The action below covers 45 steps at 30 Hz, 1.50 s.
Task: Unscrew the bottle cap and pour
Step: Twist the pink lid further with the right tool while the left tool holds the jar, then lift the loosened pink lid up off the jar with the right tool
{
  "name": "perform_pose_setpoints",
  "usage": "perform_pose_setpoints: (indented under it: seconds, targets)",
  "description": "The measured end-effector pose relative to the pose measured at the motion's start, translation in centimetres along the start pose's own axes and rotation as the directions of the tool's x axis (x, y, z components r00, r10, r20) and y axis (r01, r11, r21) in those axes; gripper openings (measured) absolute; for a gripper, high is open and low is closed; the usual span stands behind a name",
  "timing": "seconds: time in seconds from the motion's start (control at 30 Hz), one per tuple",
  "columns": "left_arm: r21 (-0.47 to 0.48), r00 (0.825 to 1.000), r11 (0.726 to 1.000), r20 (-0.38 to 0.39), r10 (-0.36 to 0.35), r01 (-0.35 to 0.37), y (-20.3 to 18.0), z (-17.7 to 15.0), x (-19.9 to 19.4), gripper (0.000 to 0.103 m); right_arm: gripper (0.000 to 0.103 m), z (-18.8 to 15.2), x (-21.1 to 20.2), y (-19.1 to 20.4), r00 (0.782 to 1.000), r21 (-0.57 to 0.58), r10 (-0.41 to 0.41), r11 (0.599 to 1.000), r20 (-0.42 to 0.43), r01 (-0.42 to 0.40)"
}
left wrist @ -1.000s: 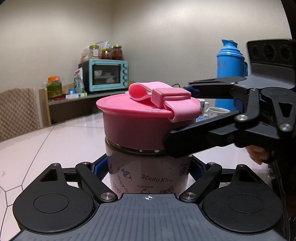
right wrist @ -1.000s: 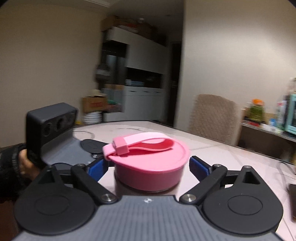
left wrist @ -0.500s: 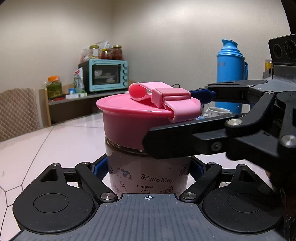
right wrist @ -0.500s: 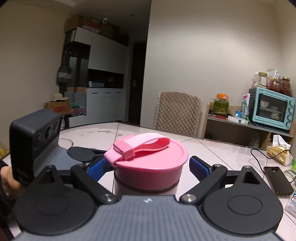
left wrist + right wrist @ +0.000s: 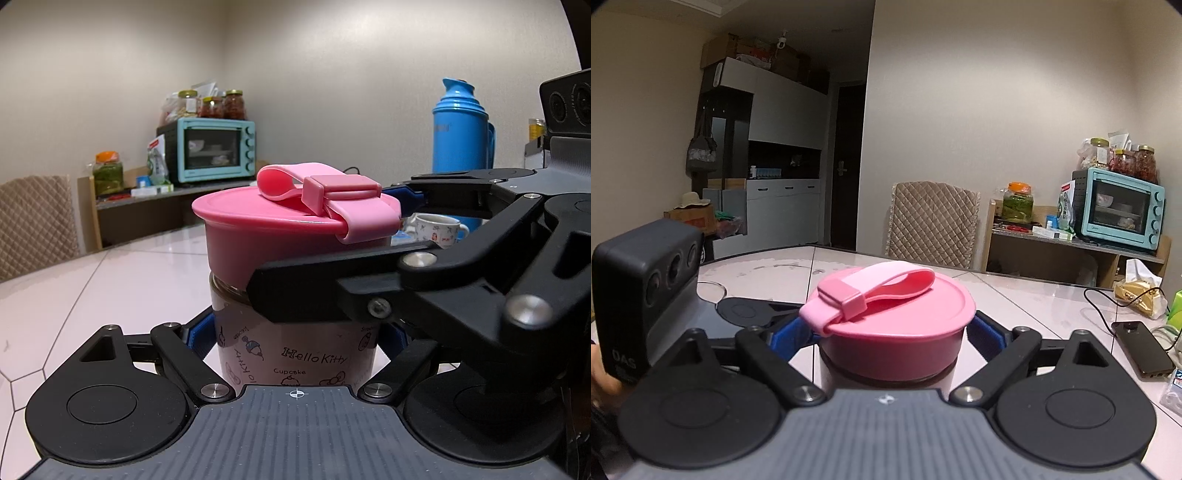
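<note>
Bottle (image 5: 295, 350) upright on table (image 5: 110, 280), held between fingers of left gripper (image 5: 295, 338) low on its body. Cap (image 5: 280, 236) on top of bottle, strap (image 5: 325, 199) lying across cap. Right gripper (image 5: 892, 332) reaching in from the right in left wrist view, fingers either side of cap. Behind, right: mug (image 5: 437, 230), with flask (image 5: 461, 136) behind it. Behind, left: oven (image 5: 212, 149) on shelf (image 5: 166, 194), jars (image 5: 218, 105) on oven, chair (image 5: 35, 221) further left. Phone (image 5: 1141, 347) on table, right of bottle in right wrist view.

teal toaster oven (image 5: 210, 151), blue thermos (image 5: 461, 129), quilted chair (image 5: 932, 223), black phone (image 5: 1141, 349)
</note>
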<state>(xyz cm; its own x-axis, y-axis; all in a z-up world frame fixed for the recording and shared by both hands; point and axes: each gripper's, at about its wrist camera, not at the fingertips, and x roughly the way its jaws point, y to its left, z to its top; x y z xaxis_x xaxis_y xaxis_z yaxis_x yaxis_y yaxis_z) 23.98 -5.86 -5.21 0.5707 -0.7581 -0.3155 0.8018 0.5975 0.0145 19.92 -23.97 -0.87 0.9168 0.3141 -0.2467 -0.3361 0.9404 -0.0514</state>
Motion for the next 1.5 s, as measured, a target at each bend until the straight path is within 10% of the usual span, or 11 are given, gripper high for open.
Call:
perform_pose_setpoints:
  seconds: [0.33, 0.87, 1.5]
  targets:
    - [-0.001, 1.0, 1.0, 0.001, 0.0, 0.0, 0.1, 0.0, 0.0, 0.09, 0.085, -0.2, -0.2, -0.4, 1.0, -0.012, 0.029, 1.0, 0.008, -0.029]
    - [-0.005, 1.0, 1.0, 0.002, -0.001, 0.001, 0.3, 0.0, 0.1, 0.09, 0.085, 0.5, 0.3, -5.1, 0.946, -0.118, 0.325, 0.939, 0.011, -0.322]
    - [-0.001, 1.0, 1.0, 0.0, -0.002, 0.002, -0.1, -0.1, 0.0, 0.09, 0.085, 1.1, 0.0, -5.3, 0.935, -0.122, 0.353, 0.93, 0.034, -0.346]
